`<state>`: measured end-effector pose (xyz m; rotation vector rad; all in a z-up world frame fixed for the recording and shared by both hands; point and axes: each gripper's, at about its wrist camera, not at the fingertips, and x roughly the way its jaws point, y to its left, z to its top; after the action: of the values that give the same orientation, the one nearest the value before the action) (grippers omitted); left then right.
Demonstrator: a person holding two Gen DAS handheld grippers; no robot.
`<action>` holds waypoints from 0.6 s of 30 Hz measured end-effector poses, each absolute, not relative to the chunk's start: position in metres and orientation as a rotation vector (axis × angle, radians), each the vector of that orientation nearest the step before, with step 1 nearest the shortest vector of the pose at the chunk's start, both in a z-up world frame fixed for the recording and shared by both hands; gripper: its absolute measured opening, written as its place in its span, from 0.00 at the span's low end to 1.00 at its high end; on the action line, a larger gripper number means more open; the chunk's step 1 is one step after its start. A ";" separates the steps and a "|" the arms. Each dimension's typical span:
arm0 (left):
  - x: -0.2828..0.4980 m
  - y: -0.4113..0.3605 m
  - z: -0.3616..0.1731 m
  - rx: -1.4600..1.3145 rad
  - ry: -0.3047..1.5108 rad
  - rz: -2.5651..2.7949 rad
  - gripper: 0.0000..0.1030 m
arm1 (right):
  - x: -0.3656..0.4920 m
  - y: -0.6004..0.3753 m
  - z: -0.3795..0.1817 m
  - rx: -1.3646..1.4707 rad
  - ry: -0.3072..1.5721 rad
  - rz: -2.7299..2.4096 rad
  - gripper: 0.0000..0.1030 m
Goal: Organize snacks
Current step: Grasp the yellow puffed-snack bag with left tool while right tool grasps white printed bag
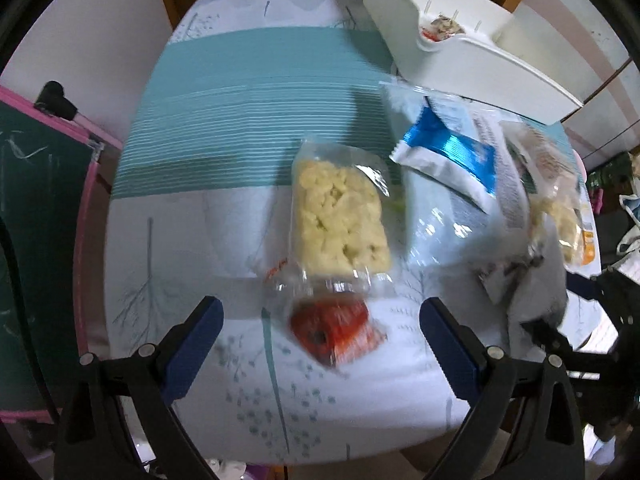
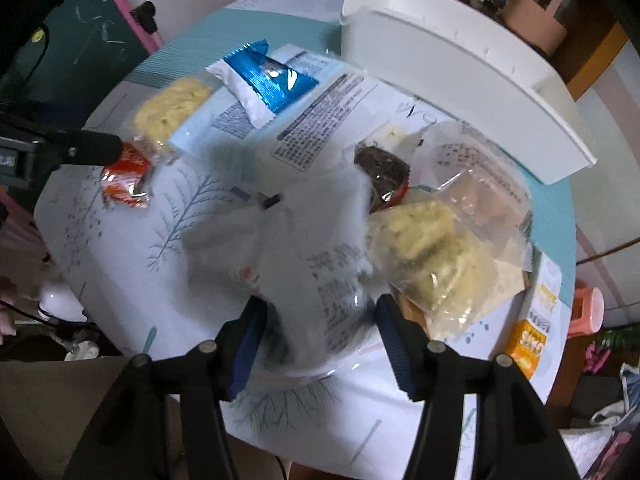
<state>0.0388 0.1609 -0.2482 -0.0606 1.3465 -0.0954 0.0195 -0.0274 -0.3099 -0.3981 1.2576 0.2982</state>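
a clear pack of yellow puffed snack lies on the tabletop, a red packet near it, between the wide left gripper; right gripper stands part open around a blurred, seemingly loose white wrapper.

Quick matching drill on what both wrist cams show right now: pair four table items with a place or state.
Items:
1. red packet
2. blue packet
3. white bin
4. grey printed bag

Descriptions:
A. between the right tool's open jaws
B. at the table's far edge
C. lying on top of a large pale bag
D. below the left tool's open jaws, next to the clear pack of yellow snack

Pairs: 1-D, 2-C, 3-B, 4-A
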 end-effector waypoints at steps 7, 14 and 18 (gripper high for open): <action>0.070 0.171 -0.272 -0.093 1.390 -0.116 0.95 | 0.024 -0.019 -0.318 -0.383 1.259 0.245 0.55; 0.090 0.166 -0.281 -0.080 1.417 -0.168 0.94 | 0.030 -0.024 -0.318 -0.251 1.273 0.211 0.48; 0.101 0.154 -0.293 -0.022 1.451 -0.186 0.89 | 0.032 -0.029 -0.317 -0.205 1.275 0.186 0.48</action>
<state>0.1005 0.1538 -0.2929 -0.0216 1.4507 -0.1855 0.0315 -0.0285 -0.3166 -0.2051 1.2754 0.1858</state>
